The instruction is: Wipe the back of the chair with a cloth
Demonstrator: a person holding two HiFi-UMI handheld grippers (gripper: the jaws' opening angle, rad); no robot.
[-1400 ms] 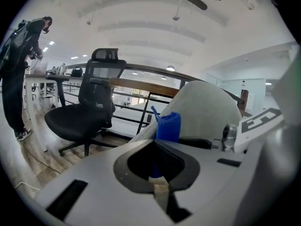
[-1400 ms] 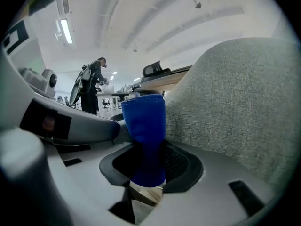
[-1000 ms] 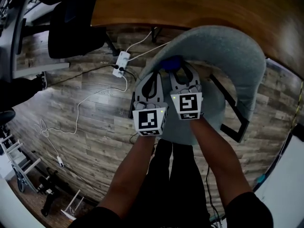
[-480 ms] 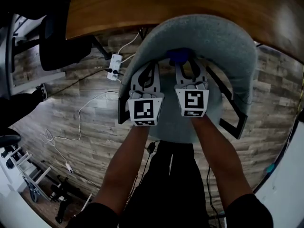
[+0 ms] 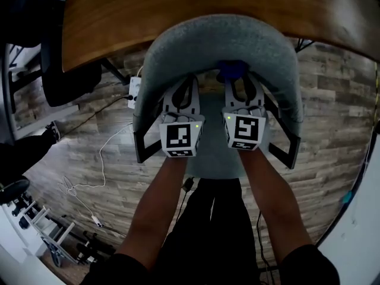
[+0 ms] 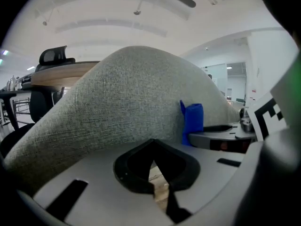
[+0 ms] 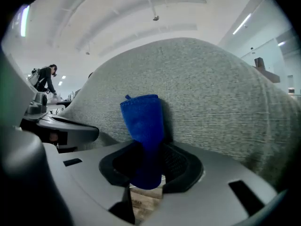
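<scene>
Jaws of our left gripper [image 6: 153, 163] closed, empty. Right gripper [image 7: 145, 169] pinches a folded blue fuzzy cloth [image 7: 142, 119], which we see upright against the curved grey woven-fabric chair back [image 5: 221, 35]. Smooth brown wooden tabletop [image 5: 178, 8] beyond.

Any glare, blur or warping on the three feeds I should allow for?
Head view: heavy fisheye bows the desk edge, corners dark, chair back sharp. Left gripper view: ceiling washed out bright, chair back weave crisp. Right gripper view: blue cloth in focus, casting a soft shadow on the fabric to its right.
</scene>
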